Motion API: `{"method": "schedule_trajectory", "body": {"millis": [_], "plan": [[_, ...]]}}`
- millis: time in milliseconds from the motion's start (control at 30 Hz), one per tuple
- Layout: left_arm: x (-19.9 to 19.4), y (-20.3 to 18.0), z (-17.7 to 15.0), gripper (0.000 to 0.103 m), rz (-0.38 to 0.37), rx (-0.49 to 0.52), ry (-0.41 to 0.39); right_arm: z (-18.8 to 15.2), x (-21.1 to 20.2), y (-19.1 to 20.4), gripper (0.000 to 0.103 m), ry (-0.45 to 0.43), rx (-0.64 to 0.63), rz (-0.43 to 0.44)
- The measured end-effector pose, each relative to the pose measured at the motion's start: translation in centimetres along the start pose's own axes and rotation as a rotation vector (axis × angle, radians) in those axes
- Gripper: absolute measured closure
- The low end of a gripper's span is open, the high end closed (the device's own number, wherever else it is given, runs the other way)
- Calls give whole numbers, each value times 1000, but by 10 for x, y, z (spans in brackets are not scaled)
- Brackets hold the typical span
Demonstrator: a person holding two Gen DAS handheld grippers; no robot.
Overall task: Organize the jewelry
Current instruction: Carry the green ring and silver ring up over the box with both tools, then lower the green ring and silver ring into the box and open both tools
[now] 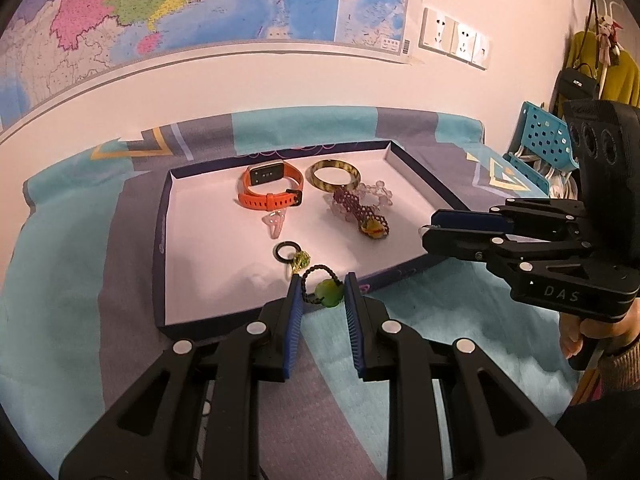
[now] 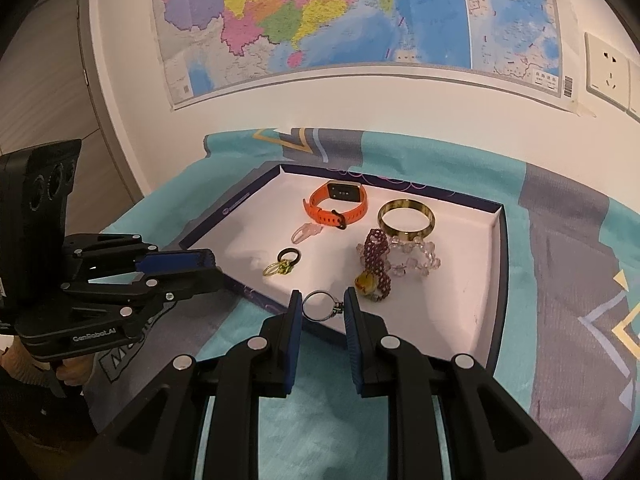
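Note:
A white-lined tray (image 1: 192, 280) (image 2: 486, 264) holds an orange watch (image 1: 269, 188) (image 2: 335, 206), a gold bangle (image 1: 333, 175) (image 2: 406, 218), a maroon beaded band (image 1: 360, 210) (image 2: 378, 266), a clear bead bracelet (image 2: 412, 256), a pink charm (image 1: 275, 222) and a black ring with a green charm (image 1: 289, 254) (image 2: 285, 262). My left gripper (image 1: 322, 292) is shut on a black cord with a green bead (image 1: 329, 293) at the tray's near edge. My right gripper (image 2: 322, 308) is shut on a silver ring (image 2: 318, 306) over the tray's near edge.
The tray lies on a teal and grey cloth (image 1: 80, 280) against a wall with a map (image 2: 320, 20) and sockets (image 1: 456, 38). A blue perforated basket (image 1: 540, 136) stands at the far right of the left wrist view.

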State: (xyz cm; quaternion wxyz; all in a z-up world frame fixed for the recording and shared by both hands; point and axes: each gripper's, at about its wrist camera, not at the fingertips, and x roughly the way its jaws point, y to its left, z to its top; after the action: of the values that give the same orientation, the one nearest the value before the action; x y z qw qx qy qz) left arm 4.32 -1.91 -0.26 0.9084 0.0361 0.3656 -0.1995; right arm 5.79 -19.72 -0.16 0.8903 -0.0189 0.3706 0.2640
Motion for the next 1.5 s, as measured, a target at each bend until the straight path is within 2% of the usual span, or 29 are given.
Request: {"method": "schedule_trajectory", "body": {"millis": [1500], "plan": [[40, 9, 19, 82, 12, -17, 43, 17, 46, -15, 84, 68, 20, -8]]}}
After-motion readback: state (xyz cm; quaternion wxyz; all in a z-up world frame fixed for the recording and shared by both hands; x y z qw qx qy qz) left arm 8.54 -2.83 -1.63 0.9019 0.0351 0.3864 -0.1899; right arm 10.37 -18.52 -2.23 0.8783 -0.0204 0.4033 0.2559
